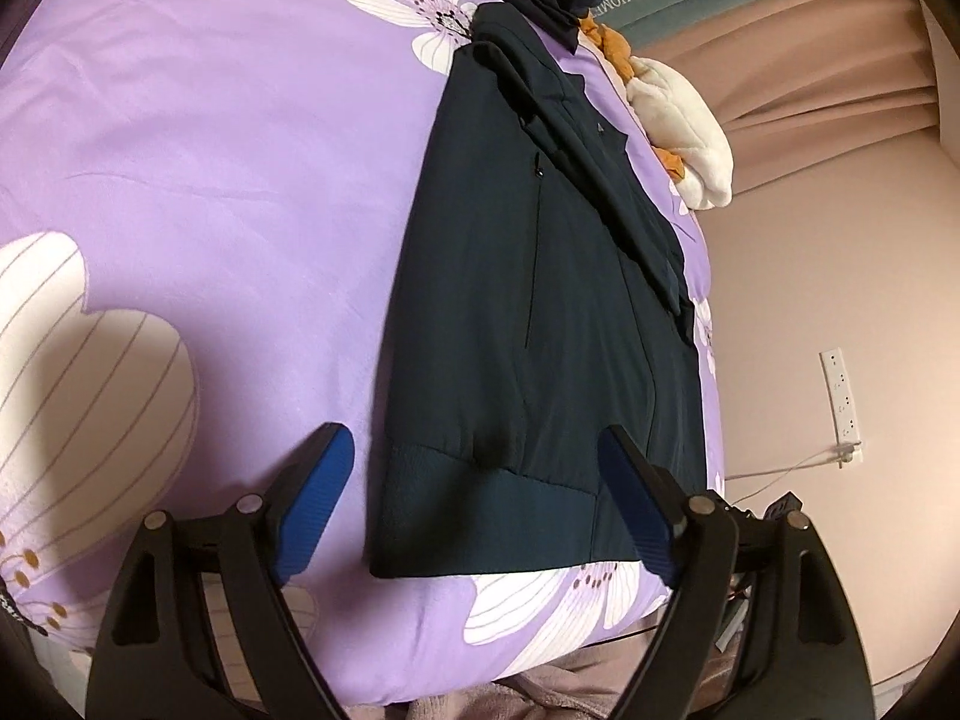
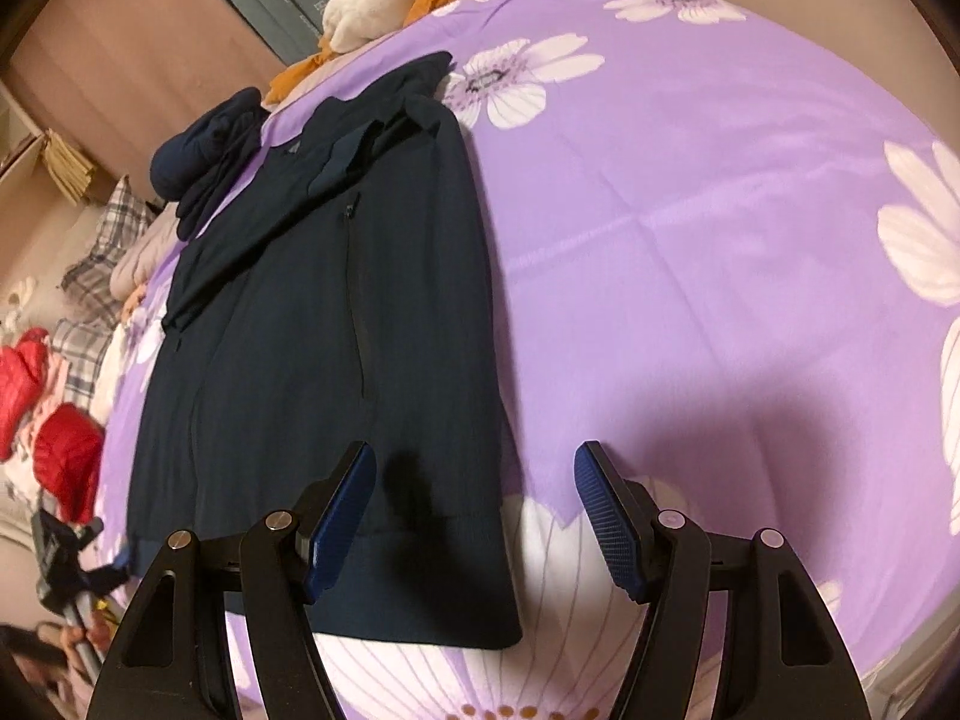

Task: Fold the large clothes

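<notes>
Looking along both tools, we are seeing a dark navy jacket (image 1: 540,312) lying flat on the bed, its long axis running from the ribbed hem at the near edge away toward the collar at the far end. One sleeve (image 1: 606,180) is lying folded diagonally across the chest, and a zip pocket is showing on the front panel.

We are working over a purple bedspread (image 1: 240,210) printed with big white flowers. A white plush toy (image 1: 684,120) and a bundle of dark clothing (image 2: 204,168) are sitting past the collar end, red garments (image 2: 54,420) are lying off the bed's side, and pink curtains are hanging behind.

We are holding the left tool (image 1: 474,450) wide open, gripping nothing, its fingers straddling one corner of the hem. The right tool (image 2: 474,468) is also standing open and empty, one finger over the hem, the other over bare bedspread beside the jacket's other corner.
</notes>
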Action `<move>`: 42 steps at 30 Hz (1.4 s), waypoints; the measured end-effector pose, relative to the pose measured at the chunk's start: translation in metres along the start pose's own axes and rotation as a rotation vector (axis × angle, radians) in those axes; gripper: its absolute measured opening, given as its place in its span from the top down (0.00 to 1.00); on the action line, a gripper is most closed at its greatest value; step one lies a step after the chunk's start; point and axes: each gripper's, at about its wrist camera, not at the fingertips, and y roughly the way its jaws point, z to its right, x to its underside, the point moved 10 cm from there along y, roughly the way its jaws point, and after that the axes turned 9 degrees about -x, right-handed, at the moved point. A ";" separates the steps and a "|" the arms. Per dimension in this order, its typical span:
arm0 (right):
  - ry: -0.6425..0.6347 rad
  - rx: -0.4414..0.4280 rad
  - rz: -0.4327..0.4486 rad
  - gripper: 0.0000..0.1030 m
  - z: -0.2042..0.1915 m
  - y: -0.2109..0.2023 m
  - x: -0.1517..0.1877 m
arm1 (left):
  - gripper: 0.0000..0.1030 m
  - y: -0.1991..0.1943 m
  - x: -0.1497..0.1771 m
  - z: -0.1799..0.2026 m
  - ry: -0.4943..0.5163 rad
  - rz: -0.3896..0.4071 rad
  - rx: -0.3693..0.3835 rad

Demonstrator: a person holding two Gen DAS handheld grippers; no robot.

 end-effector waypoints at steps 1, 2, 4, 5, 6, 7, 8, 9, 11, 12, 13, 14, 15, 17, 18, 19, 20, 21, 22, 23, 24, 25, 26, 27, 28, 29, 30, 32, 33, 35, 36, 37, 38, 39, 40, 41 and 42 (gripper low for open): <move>0.001 -0.002 -0.001 0.34 0.001 -0.001 0.003 | 0.19 0.001 0.001 0.002 0.004 -0.003 0.005; 0.002 -0.006 -0.002 0.34 0.001 -0.001 0.005 | 0.19 0.002 0.002 0.003 0.008 -0.008 0.013; 0.004 -0.030 -0.011 0.34 -0.001 -0.001 0.008 | 0.19 0.005 0.002 0.004 0.014 -0.014 0.016; 0.005 -0.036 -0.014 0.34 -0.002 -0.001 0.009 | 0.18 0.006 0.001 0.003 0.016 -0.016 0.017; 0.002 -0.044 -0.017 0.34 -0.004 0.000 0.010 | 0.15 0.007 0.000 0.003 0.016 -0.017 0.021; 0.000 -0.048 -0.018 0.34 -0.005 0.001 0.011 | 0.15 0.009 -0.001 0.005 0.015 -0.017 0.028; -0.002 -0.054 -0.021 0.34 -0.007 0.003 0.011 | 0.14 0.010 -0.002 0.007 0.017 -0.020 0.033; -0.005 -0.060 -0.024 0.34 -0.010 0.005 0.012 | 0.14 0.011 -0.002 0.008 0.020 -0.021 0.035; -0.012 -0.073 -0.029 0.33 -0.014 0.009 0.012 | 0.14 0.016 -0.004 0.012 0.029 -0.030 0.036; -0.019 -0.082 -0.033 0.33 -0.018 0.012 0.012 | 0.14 0.020 -0.005 0.014 0.039 -0.036 0.034; -0.023 -0.089 -0.036 0.33 -0.020 0.014 0.011 | 0.14 0.022 -0.006 0.016 0.045 -0.040 0.035; -0.026 -0.094 -0.037 0.33 -0.022 0.016 0.010 | 0.12 0.025 -0.007 0.018 0.048 -0.046 0.040; -0.029 -0.096 -0.038 0.32 -0.024 0.018 0.009 | 0.10 0.028 -0.009 0.022 0.049 -0.054 0.056; -0.030 -0.096 -0.034 0.31 -0.026 0.023 0.007 | 0.10 0.034 -0.011 0.028 0.046 -0.072 0.083; -0.031 -0.102 -0.032 0.29 -0.027 0.024 0.006 | 0.10 0.037 -0.013 0.030 0.045 -0.079 0.090; -0.030 -0.109 -0.030 0.29 -0.028 0.025 0.005 | 0.10 0.040 -0.014 0.033 0.049 -0.085 0.098; -0.028 -0.117 -0.027 0.29 -0.030 0.026 0.004 | 0.10 0.042 -0.015 0.037 0.053 -0.090 0.105; -0.025 -0.125 -0.026 0.29 -0.031 0.027 0.003 | 0.10 0.045 -0.016 0.041 0.058 -0.098 0.113; -0.021 -0.136 -0.025 0.29 -0.032 0.028 0.002 | 0.10 0.048 -0.016 0.045 0.062 -0.106 0.121; -0.014 -0.147 -0.024 0.29 -0.033 0.029 0.001 | 0.10 0.051 -0.017 0.048 0.065 -0.113 0.129; -0.006 -0.161 -0.023 0.29 -0.034 0.030 -0.001 | 0.10 0.053 -0.017 0.051 0.066 -0.120 0.138; 0.001 -0.173 -0.022 0.29 -0.035 0.032 -0.002 | 0.10 0.055 -0.017 0.053 0.065 -0.124 0.145; 0.009 -0.187 -0.021 0.29 -0.036 0.034 -0.004 | 0.10 0.057 -0.017 0.056 0.063 -0.130 0.158; 0.018 -0.202 -0.021 0.29 -0.037 0.036 -0.005 | 0.10 0.058 -0.017 0.057 0.062 -0.132 0.165; 0.027 -0.221 -0.020 0.29 -0.039 0.038 -0.008 | 0.10 0.059 -0.017 0.060 0.061 -0.137 0.174; 0.037 -0.241 -0.020 0.29 -0.041 0.041 -0.010 | 0.10 0.060 -0.018 0.061 0.060 -0.142 0.177; 0.049 -0.259 -0.021 0.29 -0.042 0.044 -0.012 | 0.10 0.061 -0.018 0.062 0.062 -0.145 0.177; 0.067 -0.288 -0.023 0.29 -0.046 0.048 -0.015 | 0.10 0.063 -0.018 0.064 0.068 -0.151 0.169; 0.073 -0.298 -0.024 0.29 -0.048 0.050 -0.016 | 0.10 0.063 -0.018 0.064 0.073 -0.152 0.162; 0.083 -0.316 -0.031 0.29 -0.051 0.053 -0.017 | 0.10 0.063 -0.018 0.065 0.084 -0.150 0.147; 0.082 -0.317 -0.034 0.29 -0.053 0.053 -0.016 | 0.10 0.063 -0.017 0.064 0.088 -0.145 0.139; 0.076 -0.317 -0.037 0.29 -0.054 0.053 -0.015 | 0.10 0.062 -0.017 0.064 0.092 -0.140 0.129; 0.070 -0.318 -0.041 0.29 -0.054 0.052 -0.014 | 0.12 0.062 -0.016 0.064 0.097 -0.135 0.117; 0.068 -0.323 -0.046 0.29 -0.054 0.052 -0.013 | 0.12 0.061 -0.015 0.063 0.103 -0.131 0.106; 0.069 -0.329 -0.056 0.29 -0.054 0.050 -0.011 | 0.12 0.061 -0.013 0.063 0.111 -0.129 0.099; 0.071 -0.334 -0.067 0.29 -0.054 0.049 -0.009 | 0.12 0.060 -0.011 0.063 0.119 -0.127 0.093; 0.073 -0.341 -0.076 0.29 -0.053 0.047 -0.006 | 0.12 0.061 -0.010 0.064 0.125 -0.125 0.086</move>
